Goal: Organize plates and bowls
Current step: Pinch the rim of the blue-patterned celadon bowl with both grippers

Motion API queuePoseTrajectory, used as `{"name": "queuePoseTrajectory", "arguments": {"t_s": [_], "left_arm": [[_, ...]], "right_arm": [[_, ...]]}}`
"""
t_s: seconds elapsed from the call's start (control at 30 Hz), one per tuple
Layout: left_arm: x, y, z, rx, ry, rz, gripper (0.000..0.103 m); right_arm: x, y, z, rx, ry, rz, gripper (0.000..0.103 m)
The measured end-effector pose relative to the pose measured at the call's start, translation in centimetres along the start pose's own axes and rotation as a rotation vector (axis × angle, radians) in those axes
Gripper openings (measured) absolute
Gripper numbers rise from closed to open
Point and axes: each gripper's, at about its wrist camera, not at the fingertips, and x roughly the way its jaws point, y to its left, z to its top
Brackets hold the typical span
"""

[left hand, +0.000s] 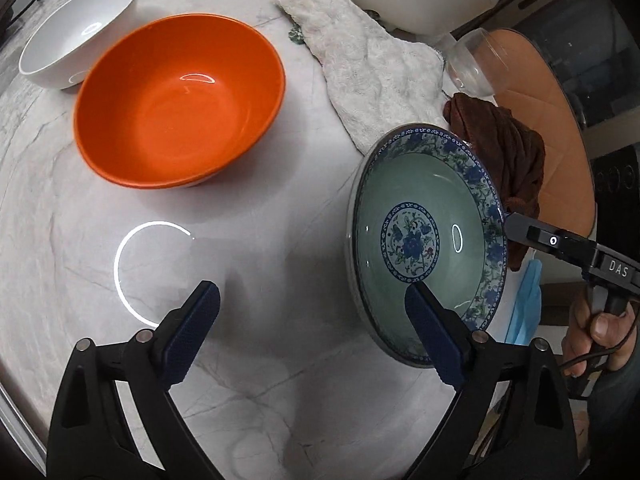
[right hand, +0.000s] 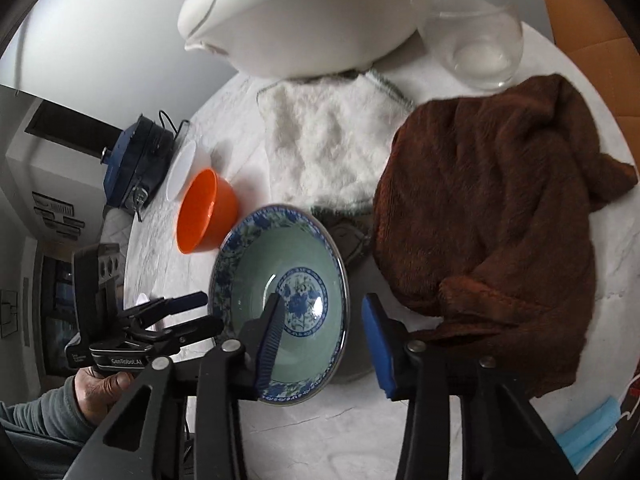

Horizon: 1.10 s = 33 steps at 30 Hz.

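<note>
A green bowl with a blue floral rim [left hand: 424,240] sits on the marble table [left hand: 256,216], seen also in the right wrist view [right hand: 280,280]. My right gripper [right hand: 320,320] is open, its fingers straddling the bowl's near rim, one pad [right hand: 270,344] inside the bowl and one outside. In the left wrist view it reaches the bowl's far rim [left hand: 516,224]. My left gripper [left hand: 312,320] is open and empty above the table, left of the bowl. An orange bowl [left hand: 180,100] and a white bowl [left hand: 76,32] stand further back on the left.
A white towel [left hand: 360,72] and a brown cloth [right hand: 488,216] lie behind the floral bowl. A white appliance [right hand: 304,12] and a clear glass bowl [right hand: 480,36] stand at the back. A blue face mask [right hand: 592,432] lies at the table edge.
</note>
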Motion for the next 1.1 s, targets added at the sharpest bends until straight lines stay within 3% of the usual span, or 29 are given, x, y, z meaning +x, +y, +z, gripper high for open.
{"name": "queuePoseTrajectory", "arguments": {"t_s": [0.07,0.13,0.23,0.4,0.43,0.5,0.53,0.83,1.1], "left_arm": [[0.6,-0.5,0.5,0.004,0.004,0.004,0.082],[1.4,-1.0,1.0,0.022,0.015,0.008,0.063],[2.1,-1.4,1.6,0.029,0.026,-0.004,0.046],[2.6,-1.7,2.3,0.034,0.024,-0.030,0.032],[2.7,-1.7,2.3,0.031,0.030,-0.033,0.024],[2.8,-1.7,2.4,0.027,0.033,-0.042,0.022],[2.9,-1.8,2.4,0.027,0.040,-0.048,0.016],[2.0,-1.3,1.3,-0.001,0.053,-0.052,0.015],[-2.0,1.7,-1.2,-0.084,0.017,-0.068,0.014]], "right_arm": [[0.7,-0.5,-0.1,0.021,0.016,0.011,0.041],[1.2,-0.9,-0.1,0.040,0.023,0.013,0.038],[1.9,-1.3,0.2,0.064,0.031,0.024,0.032],[2.2,-1.3,0.6,0.081,0.033,0.031,0.027],[2.3,-1.3,0.6,0.080,0.034,0.029,0.025],[2.4,-1.1,0.6,0.068,0.050,0.012,0.012],[2.5,-1.0,0.6,0.063,0.060,0.007,0.011],[3.0,0.0,0.2,0.094,0.083,-0.004,0.010],[3.5,3.7,-0.7,0.077,0.105,0.025,0.010]]}}
